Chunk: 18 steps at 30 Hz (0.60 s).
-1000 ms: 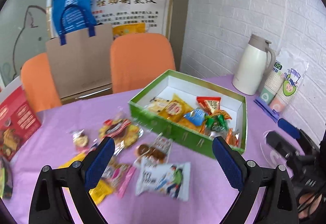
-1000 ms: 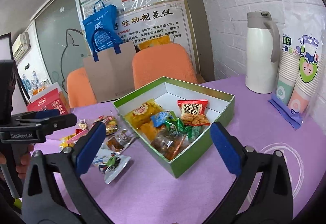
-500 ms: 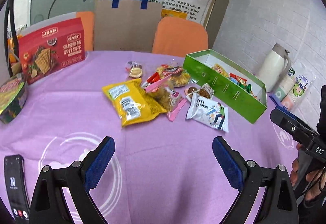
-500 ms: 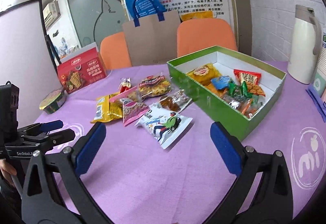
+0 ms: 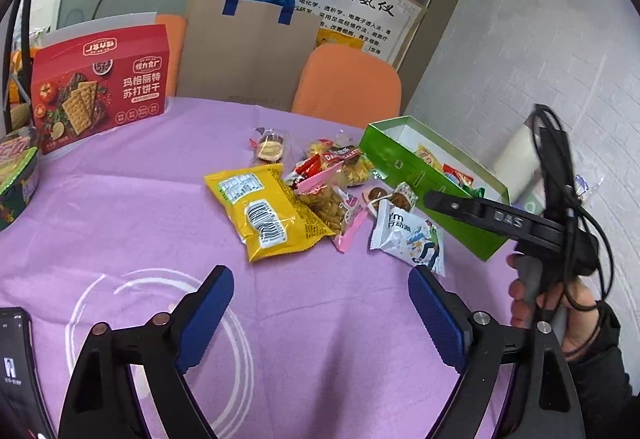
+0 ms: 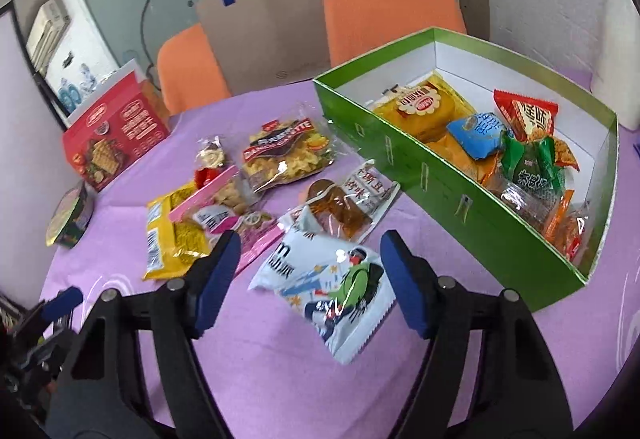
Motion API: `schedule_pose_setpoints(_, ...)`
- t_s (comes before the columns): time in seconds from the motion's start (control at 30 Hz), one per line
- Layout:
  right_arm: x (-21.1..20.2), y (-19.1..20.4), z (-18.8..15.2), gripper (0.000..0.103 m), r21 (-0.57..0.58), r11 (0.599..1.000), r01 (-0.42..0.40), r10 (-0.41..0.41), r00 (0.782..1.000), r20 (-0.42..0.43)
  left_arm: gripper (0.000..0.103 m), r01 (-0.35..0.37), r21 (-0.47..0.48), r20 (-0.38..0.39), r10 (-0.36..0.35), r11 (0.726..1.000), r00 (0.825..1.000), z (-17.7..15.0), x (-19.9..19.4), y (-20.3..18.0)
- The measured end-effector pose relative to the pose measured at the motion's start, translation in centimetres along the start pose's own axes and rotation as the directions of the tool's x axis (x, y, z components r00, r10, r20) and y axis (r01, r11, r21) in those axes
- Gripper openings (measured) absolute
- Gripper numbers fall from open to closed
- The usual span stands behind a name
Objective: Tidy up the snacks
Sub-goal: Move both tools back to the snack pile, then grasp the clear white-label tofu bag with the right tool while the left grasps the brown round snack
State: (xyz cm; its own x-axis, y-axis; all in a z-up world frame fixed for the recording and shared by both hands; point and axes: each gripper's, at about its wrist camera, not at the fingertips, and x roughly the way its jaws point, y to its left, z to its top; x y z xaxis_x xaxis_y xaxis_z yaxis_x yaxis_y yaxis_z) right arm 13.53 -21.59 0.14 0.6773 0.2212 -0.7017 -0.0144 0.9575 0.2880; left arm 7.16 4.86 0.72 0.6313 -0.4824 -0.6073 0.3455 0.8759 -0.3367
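Observation:
Loose snacks lie on the purple tablecloth: a yellow bag (image 5: 268, 211) (image 6: 172, 235), a pink packet (image 5: 336, 207) (image 6: 224, 207), a clear bag of twisted crisps (image 6: 284, 151), a brown snack packet (image 6: 348, 203) and a white packet with a skier (image 5: 412, 235) (image 6: 332, 279). To their right a green box (image 5: 440, 207) (image 6: 440, 191) holds several snacks. My right gripper (image 6: 311, 251) is open and low, its fingers either side of the white packet's near end. My left gripper (image 5: 320, 291) is open over bare cloth, short of the yellow bag. In the left wrist view a hand (image 5: 552, 303) holds the right gripper (image 5: 480, 213).
A red cracker box (image 5: 100, 83) (image 6: 116, 139) stands at the back left, with a round tin (image 5: 16, 179) (image 6: 72, 215) near it. A phone (image 5: 16, 359) lies at the near left edge. Two orange chairs (image 5: 352, 83) and a paper bag (image 5: 248, 59) stand behind the table. A white thermos (image 6: 616, 59) is beyond the box.
Both grippers have swung left, away from the green box, toward the loose snacks. My right gripper has dropped close to the white packet and its fingers have narrowed. Nothing has been taken hold of.

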Motion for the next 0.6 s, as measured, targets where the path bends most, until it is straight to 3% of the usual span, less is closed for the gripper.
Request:
schedule_pose_setpoints(0.1, 2.6, -0.7, 1.5, 0.068, 0.057, 0.997, 0.057, -0.056, 0.998, -0.027, 0.081, 0.023, -0.001, -0.009, -0.023, 1.000, 1.000, 0.1, 0.5, 0.1)
schedule_pose_setpoints(0.3, 6.0, -1.5, 2.4, 0.067, 0.127, 0.985, 0.117, -0.109, 0.992, -0.068, 0.080, 0.024, -0.006, -0.051, -0.025, 1.000, 0.998, -0.3, 2.2, 1.1)
schedule_pose_setpoints(0.43, 6.2, -1.7, 1.8, 0.049, 0.108, 0.989, 0.101, -0.094, 0.993, -0.066, 0.078, 0.033, -0.029, -0.067, -0.035, 0.999, 0.997, -0.5, 2.8, 1.7)
schedule_pose_setpoints(0.5, 5.5, -1.2, 1.5, 0.043, 0.053, 0.994, 0.099, -0.095, 0.993, -0.064, 0.070, 0.043, -0.032, -0.079, -0.046, 0.999, 0.996, -0.5, 3.1, 1.8)
schedule_pose_setpoints(0.57, 5.1, -0.7, 0.9, 0.028, 0.016, 0.997, 0.072, -0.071, 0.995, -0.077, 0.064, 0.058, -0.033, -0.091, -0.061, 0.998, 0.994, -0.5, 3.4, 1.6)
schedule_pose_setpoints(0.6, 4.7, -0.7, 0.4, 0.028, 0.012, 0.999, 0.045, -0.044, 0.996, -0.083, 0.062, 0.064, -0.027, -0.096, -0.066, 0.998, 0.993, -0.4, 3.5, 1.4)
